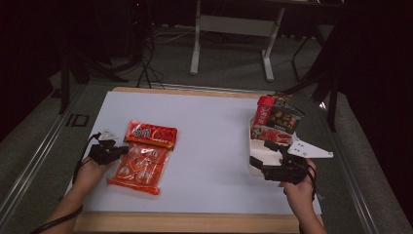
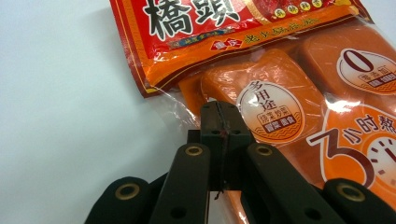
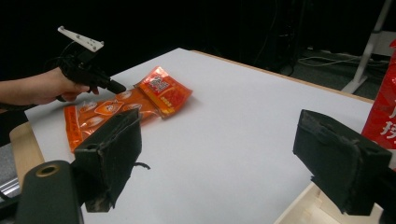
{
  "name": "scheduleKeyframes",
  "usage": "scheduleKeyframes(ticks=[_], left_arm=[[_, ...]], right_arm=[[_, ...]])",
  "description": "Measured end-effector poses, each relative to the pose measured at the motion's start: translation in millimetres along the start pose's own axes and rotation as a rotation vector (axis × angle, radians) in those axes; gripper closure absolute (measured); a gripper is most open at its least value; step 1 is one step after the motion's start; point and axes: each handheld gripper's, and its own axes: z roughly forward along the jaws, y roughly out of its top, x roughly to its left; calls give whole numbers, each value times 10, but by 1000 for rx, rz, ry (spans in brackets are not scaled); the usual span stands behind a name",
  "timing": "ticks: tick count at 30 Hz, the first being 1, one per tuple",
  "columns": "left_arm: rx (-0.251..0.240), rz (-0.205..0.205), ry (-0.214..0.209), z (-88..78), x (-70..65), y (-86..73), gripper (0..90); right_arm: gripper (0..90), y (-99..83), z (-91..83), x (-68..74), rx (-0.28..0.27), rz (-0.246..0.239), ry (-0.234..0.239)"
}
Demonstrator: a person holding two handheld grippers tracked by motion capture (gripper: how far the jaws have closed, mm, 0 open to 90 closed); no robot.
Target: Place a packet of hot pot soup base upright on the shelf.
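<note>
The left claw (image 2: 220, 122), pinched shut on the orange packet's (image 2: 299, 116) thin film edge, could slip off or tear it.

Sauce packet (image 1: 142, 160) left, box (image 1: 256, 146) right

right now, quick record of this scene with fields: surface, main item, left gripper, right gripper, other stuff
surface: white sheet on a wooden table
main item: orange-red snack packet lying flat, left side of the sheet
left gripper: jaws shut, tips at the packet's clear edge; whether it pinches the film cannot be told
right gripper: jaws wide open, nothing between them, above the sheet
other stuff: white tray at the right edge, holding upright snack packets
</note>
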Motion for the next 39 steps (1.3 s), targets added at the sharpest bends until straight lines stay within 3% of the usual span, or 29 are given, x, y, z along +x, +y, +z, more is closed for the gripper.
scheduleKeyframes(ticks=[5,18,21,25,27,35,39], left_arm=[[5,28,-30,55,-92,57,900],[-6,46,-82,136,-219,115,900],[-6,51,-98,105,-198,108,900],[-17,87,-99,-35,-188,70,900],[-15,76,-115,-131,-168,49,900],[89,140,-194,-327,-241,-137,900],[108,147,-201,-341,-271,-216,900]], right_arm=[[152,2,-3,-1,-1,1,1],[152,-5,-8,-4,1,4,1],[152,-3,-8,-4,1,4,1],[152,4,-17,-5,-4,4,2],[152,5,-18,-4,-4,4,2],[151,2,-2,14,1,5,11],[152,1,2,17,3,4,11]])
